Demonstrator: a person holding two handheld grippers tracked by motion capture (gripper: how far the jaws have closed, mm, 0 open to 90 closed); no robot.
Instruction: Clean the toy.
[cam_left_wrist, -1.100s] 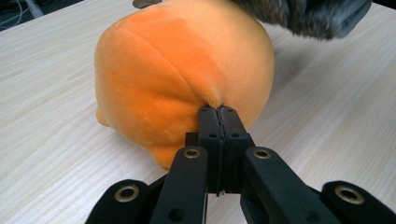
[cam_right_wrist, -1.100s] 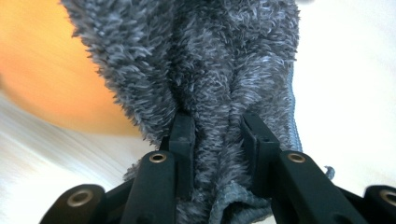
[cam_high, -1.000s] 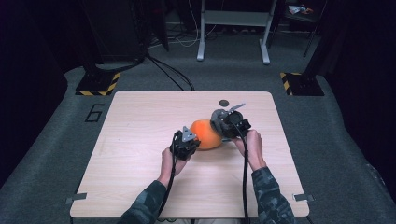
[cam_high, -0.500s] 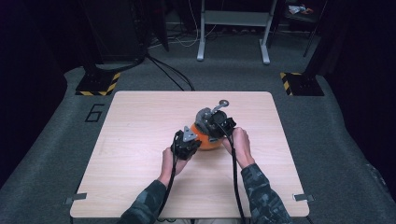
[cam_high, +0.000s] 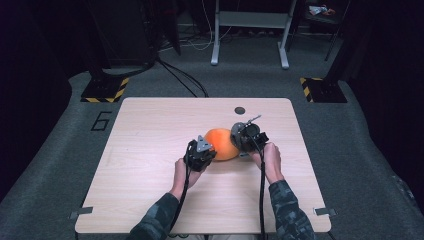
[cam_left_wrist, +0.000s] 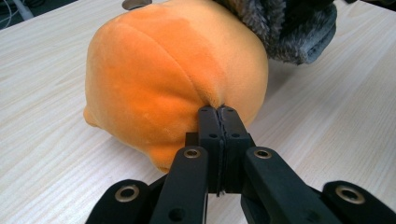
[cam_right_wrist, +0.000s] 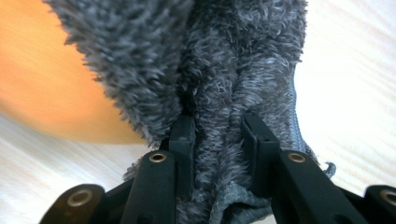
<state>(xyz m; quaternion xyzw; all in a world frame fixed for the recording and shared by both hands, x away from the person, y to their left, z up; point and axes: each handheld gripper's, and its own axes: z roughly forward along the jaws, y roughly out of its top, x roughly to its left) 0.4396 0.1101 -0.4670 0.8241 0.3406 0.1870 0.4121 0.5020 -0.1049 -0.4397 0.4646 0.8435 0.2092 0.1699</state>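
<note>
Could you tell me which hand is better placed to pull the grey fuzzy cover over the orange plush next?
Right: its gripper already clamps the grey cover; the left pinches the orange plush.

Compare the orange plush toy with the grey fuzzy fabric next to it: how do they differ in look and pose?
The orange plush toy has short, smooth pile; the grey fuzzy fabric is long and shaggy. The orange plush toy is a rounded, stuffed mass lying on the table; the grey fuzzy fabric is bunched in folds. Each is soft, and each is pinched by a tool.
</note>
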